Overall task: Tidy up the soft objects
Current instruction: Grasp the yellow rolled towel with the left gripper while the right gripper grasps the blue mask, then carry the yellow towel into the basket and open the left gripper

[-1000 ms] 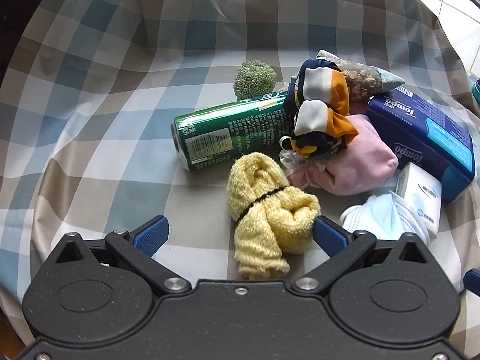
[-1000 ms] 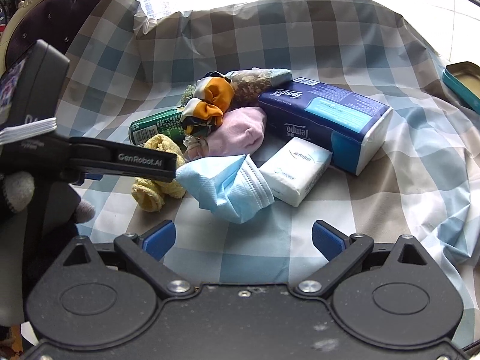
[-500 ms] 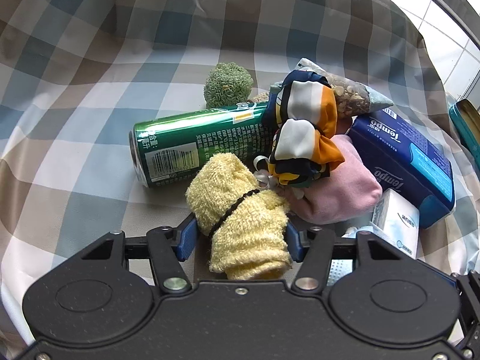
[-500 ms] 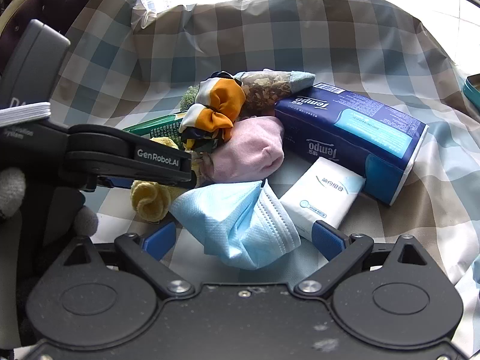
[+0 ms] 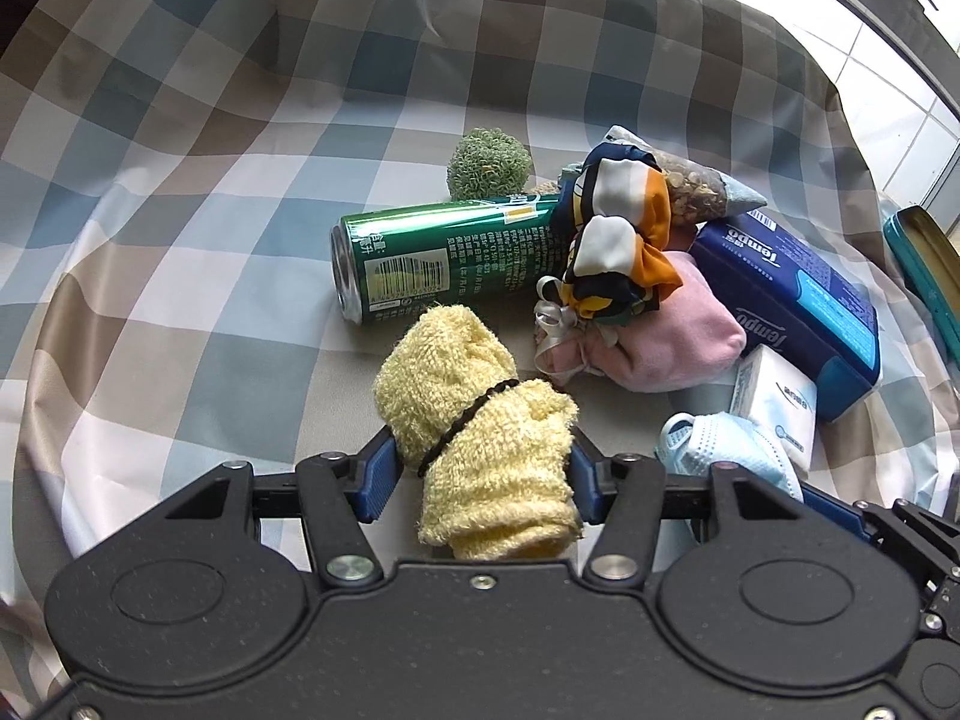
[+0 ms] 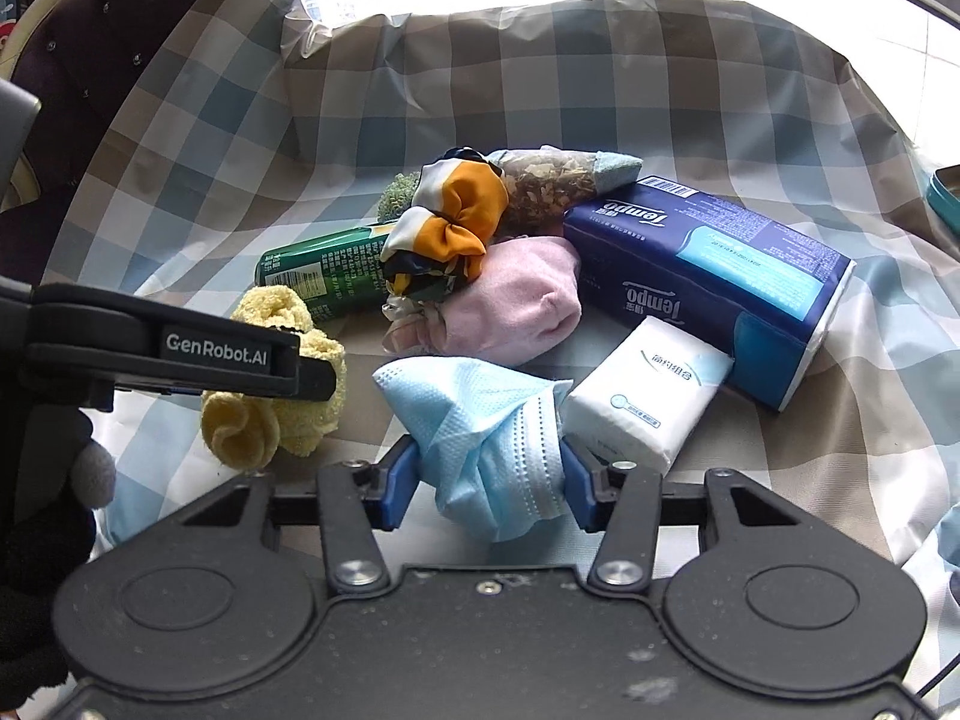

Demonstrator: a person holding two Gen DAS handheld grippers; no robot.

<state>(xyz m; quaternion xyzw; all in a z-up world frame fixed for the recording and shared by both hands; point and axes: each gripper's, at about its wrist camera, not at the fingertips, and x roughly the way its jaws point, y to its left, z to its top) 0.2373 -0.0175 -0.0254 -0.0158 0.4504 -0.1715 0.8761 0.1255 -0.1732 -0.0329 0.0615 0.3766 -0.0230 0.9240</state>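
Yellow: 1 towel [image 5: 480,420]; blue: 1 mask [image 6: 486,444], 2 tissue packs [image 6: 708,258].

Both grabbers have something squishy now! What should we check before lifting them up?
1. Left gripper squeezing the yellow towel roll: ok, pads press both sides.
2. Right gripper squeezing the blue face mask: ok; its jaws have just closed on it.
3. Mask free of the small tissue pack: cannot tell, they lie very close.
4. Towel clear of the green can: ok, a gap shows.
5. Black band around the towel: ok, in place.
6. Grippers clear of each other: cannot tell, they are close.
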